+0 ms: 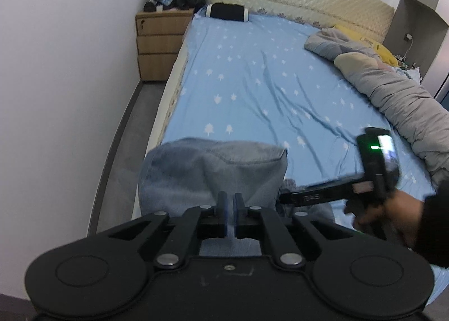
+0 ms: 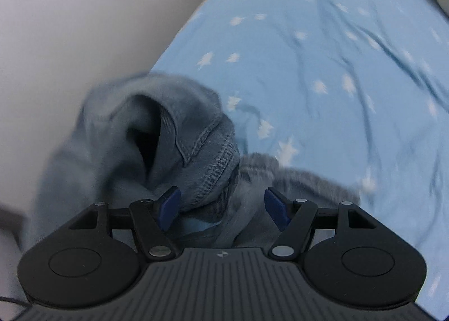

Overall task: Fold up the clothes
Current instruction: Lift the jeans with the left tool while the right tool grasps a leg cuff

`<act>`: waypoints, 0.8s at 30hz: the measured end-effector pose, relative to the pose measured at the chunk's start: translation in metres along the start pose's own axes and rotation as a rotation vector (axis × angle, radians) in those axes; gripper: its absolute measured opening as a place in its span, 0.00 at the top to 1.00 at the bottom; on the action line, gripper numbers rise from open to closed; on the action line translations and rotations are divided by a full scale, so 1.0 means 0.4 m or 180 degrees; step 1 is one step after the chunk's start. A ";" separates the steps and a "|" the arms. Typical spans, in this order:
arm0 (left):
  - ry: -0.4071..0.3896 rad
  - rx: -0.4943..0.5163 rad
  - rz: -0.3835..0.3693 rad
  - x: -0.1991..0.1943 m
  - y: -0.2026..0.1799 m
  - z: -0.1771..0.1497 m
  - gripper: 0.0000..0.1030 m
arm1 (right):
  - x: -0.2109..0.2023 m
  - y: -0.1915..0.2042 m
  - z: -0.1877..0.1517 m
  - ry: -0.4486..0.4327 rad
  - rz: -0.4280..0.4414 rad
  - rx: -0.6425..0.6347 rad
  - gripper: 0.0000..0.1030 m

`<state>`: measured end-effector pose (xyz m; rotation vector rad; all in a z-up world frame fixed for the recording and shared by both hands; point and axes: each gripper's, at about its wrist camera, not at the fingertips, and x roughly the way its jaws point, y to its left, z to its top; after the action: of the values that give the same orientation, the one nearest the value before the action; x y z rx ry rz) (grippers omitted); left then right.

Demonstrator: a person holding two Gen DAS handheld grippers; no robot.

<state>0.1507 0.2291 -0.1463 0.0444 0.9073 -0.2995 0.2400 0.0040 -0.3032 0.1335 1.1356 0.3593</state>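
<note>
A pair of light blue denim jeans [image 1: 213, 169] hangs bunched over the near left corner of the bed. My left gripper [image 1: 231, 210] is shut on a fold of the denim, which rises in a hump just beyond the fingers. In the right wrist view the jeans [image 2: 168, 135] show a stitched hem and an open leg. My right gripper [image 2: 223, 206] is open, its blue pads [image 2: 168, 206] on either side of a crumpled denim fold without pinching it. In the left wrist view the right gripper [image 1: 286, 194], held by a hand [image 1: 393, 211], reaches in from the right.
The bed has a light blue sheet with white stars [image 1: 252, 82]. A grey duvet [image 1: 393, 91] is heaped along its right side. A black pillow [image 1: 226, 11] lies by the quilted headboard. A wooden nightstand [image 1: 160, 40] stands by the white wall on the left.
</note>
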 end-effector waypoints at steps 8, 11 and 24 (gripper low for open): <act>0.0036 -0.0262 0.0143 -0.021 0.034 -0.007 0.56 | 0.120 0.021 0.051 -0.0102 0.0330 -0.0475 0.32; -0.0060 -0.0318 0.0174 -0.034 0.037 0.002 0.51 | 0.118 0.031 0.052 -0.0216 0.0285 -0.0517 0.39; -0.0224 -0.0518 -0.0258 -0.007 0.015 0.095 0.46 | -0.060 0.166 -0.038 -0.0665 0.0391 -0.1378 0.85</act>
<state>0.1799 0.2291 -0.1210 -0.1525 0.8623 -0.2999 0.2035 0.0565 -0.2700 -0.1387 0.8245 0.6762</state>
